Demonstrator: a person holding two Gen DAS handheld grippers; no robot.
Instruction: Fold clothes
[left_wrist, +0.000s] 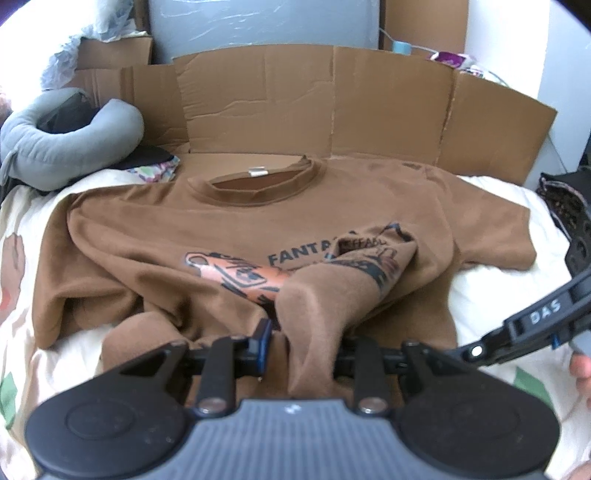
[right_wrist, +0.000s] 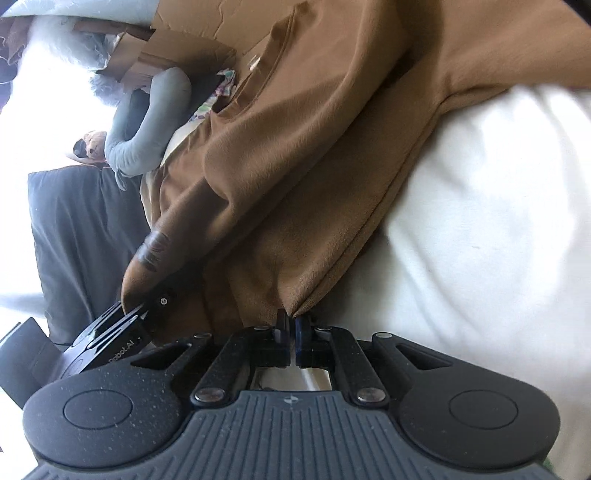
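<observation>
Both grippers pinched the brown T-shirt's lower hem, left gripper (left_wrist: 301, 343) at 6 o'clock, right gripper (right_wrist: 291, 328) on a corner; T-shirt (left_wrist: 236, 221) lay mostly flat on the bed (left_wrist: 491, 295), folding barely begun.

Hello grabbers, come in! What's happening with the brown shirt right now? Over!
Left gripper shut on bunched hem of the brown shirt. Right gripper pinching the shirt's edge. Shirt half-spread on white bedding, front crumpled. Nothing blocking.
</observation>
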